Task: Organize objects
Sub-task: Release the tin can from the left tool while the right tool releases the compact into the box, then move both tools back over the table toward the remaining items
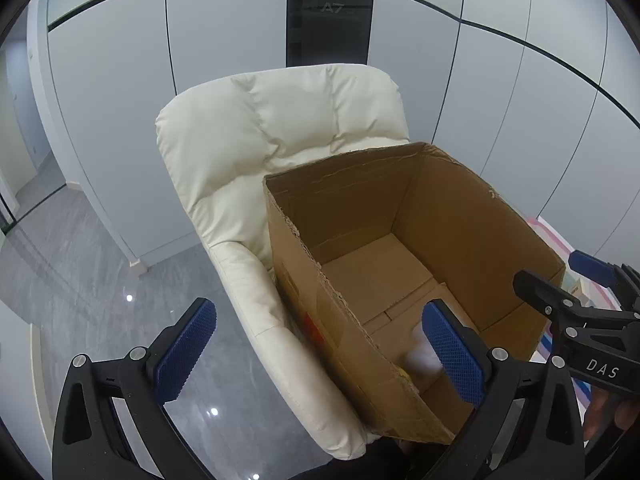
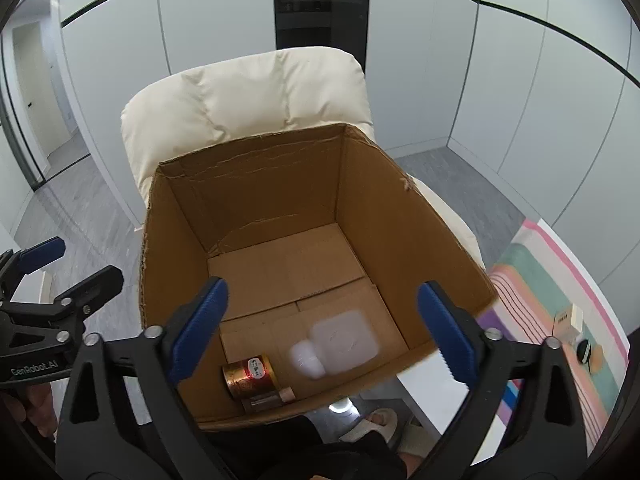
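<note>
Room inventory. Walls: pale grey-white panels point(image 2: 420, 72) with thin dark seams, crossed by one dark curved band high up. Centre back: dark glass panel point(image 2: 320, 4) lettered "A7". Floor: polished grey marble-look tiles point(image 1: 80, 272), with small bright reflections of ceiling lights. Left: open doorway into a corridor point(image 2: 44, 92), one ceiling light visible there. Furniture: cream padded armchair point(image 1: 276, 120), quilted back, rounded armrest, standing before the dark panel. Right: surface covered by a cloth in pastel stripes point(image 2: 532, 268), pink, green and purple, its white edge showing. Lighting: even, cool, indoor.
</note>
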Demonstrator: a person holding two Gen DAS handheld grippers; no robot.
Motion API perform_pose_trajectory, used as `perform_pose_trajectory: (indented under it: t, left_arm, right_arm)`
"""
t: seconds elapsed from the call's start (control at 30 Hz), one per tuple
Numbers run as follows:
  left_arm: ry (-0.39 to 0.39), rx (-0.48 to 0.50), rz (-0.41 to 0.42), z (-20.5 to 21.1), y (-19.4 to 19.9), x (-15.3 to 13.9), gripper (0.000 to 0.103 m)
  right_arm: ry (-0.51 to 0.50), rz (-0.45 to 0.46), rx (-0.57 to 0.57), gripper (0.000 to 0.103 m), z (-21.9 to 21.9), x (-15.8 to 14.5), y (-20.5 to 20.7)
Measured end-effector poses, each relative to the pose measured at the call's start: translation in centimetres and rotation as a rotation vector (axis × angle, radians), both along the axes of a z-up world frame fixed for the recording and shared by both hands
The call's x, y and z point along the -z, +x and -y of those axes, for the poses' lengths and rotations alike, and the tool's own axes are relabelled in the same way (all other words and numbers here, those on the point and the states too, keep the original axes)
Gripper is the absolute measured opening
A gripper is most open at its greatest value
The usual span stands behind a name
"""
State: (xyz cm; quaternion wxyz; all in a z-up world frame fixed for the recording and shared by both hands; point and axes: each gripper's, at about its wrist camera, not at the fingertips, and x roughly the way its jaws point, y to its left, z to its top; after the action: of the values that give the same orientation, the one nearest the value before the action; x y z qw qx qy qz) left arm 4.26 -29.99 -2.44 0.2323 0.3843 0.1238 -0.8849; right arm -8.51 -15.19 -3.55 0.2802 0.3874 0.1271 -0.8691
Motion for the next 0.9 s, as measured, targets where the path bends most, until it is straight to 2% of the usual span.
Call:
perform_pose_trajectory:
  t: [0.5, 0.9]
  left_arm:
    - [0.007, 0.062, 0.001, -3.3, -3.2, 0.0, 0.103]
    - [-0.010, 0.142, -0.005, -7.8, -6.2, -0.1, 0.103]
  right_arm:
    - [0.036, 0.024, 0.126, 0.103, -5.4, 0.4, -2.1]
    - [0.002, 0.047, 0.241, 0.103, -11.7, 0.1, -3.4]
